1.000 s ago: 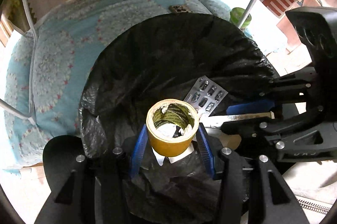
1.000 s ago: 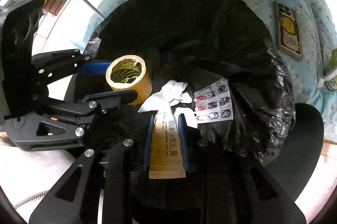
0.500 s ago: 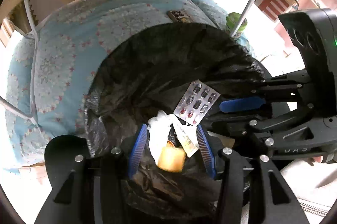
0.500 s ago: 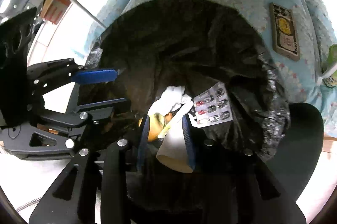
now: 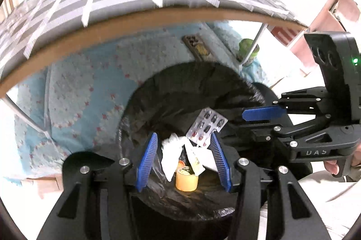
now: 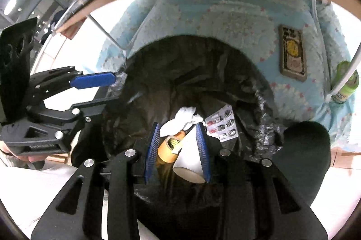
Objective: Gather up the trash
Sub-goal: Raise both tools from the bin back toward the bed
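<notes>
Black bin bag [image 5: 203, 91] lies open directly below both grippers; trash rests at its bottom. Left gripper [image 5: 183, 158] and right gripper [image 6: 177, 149] hang above it, fingers spread, holding nothing. Tape roll [image 5: 186, 180] stands nearest the left fingers. Only the right view shows the tube's [image 6: 188, 161] long axis running near to far.

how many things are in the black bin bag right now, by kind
tape roll: 1
blister pack: 1
crumpled tissue: 1
ointment tube: 1
paper cup: 1
total: 5
</notes>
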`<state>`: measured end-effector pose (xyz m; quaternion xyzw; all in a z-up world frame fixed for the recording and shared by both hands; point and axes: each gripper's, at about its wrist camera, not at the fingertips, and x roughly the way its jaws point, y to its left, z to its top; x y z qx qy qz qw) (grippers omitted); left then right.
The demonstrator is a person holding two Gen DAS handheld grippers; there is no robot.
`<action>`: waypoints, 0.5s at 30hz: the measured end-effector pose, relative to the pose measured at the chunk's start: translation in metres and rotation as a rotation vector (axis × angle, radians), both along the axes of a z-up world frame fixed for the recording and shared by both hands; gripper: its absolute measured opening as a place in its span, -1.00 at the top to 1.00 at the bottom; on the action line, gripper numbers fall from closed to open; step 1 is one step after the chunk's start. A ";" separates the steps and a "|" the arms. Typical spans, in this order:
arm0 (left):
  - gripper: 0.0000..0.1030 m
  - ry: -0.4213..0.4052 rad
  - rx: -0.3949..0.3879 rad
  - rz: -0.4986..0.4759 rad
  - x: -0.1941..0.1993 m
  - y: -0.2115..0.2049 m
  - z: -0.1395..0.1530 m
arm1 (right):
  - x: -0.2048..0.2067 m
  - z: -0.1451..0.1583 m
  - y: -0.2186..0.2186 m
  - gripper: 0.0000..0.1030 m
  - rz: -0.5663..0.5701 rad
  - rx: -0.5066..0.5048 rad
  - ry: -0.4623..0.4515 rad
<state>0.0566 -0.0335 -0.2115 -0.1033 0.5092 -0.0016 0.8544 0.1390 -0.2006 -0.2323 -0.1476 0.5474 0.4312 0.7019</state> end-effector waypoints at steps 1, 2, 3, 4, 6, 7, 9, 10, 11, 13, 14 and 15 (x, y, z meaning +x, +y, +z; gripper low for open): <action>0.09 -0.011 0.003 0.000 -0.001 0.000 0.005 | 0.000 0.005 -0.001 0.34 0.001 0.008 -0.008; 0.09 -0.027 0.007 0.000 -0.002 0.001 0.012 | 0.000 0.009 -0.001 0.32 0.002 0.013 -0.015; 0.09 -0.038 0.011 0.002 -0.002 0.001 0.017 | -0.001 0.014 0.000 0.28 0.005 0.019 -0.025; 0.09 -0.059 0.013 0.010 -0.003 0.003 0.025 | -0.002 0.019 0.000 0.25 0.008 0.026 -0.037; 0.09 -0.082 0.009 0.025 -0.004 0.007 0.036 | -0.003 0.027 0.000 0.23 0.011 0.037 -0.054; 0.09 -0.090 0.011 0.028 -0.004 0.008 0.040 | -0.004 0.032 0.000 0.23 0.015 0.043 -0.065; 0.09 -0.116 0.025 0.029 -0.006 0.011 0.053 | -0.005 0.040 0.001 0.23 0.024 0.052 -0.084; 0.09 -0.125 0.028 0.029 -0.006 0.012 0.057 | -0.005 0.046 0.002 0.23 0.029 0.059 -0.094; 0.09 -0.136 0.031 0.028 -0.006 0.013 0.063 | -0.005 0.049 0.002 0.23 0.033 0.064 -0.101; 0.09 -0.157 0.042 0.030 -0.005 0.016 0.073 | -0.005 0.057 0.004 0.23 0.039 0.073 -0.117; 0.09 -0.164 0.045 0.031 -0.005 0.018 0.077 | -0.004 0.061 0.005 0.23 0.043 0.079 -0.126; 0.09 -0.172 0.048 0.030 -0.003 0.020 0.082 | -0.002 0.066 0.006 0.23 0.046 0.085 -0.135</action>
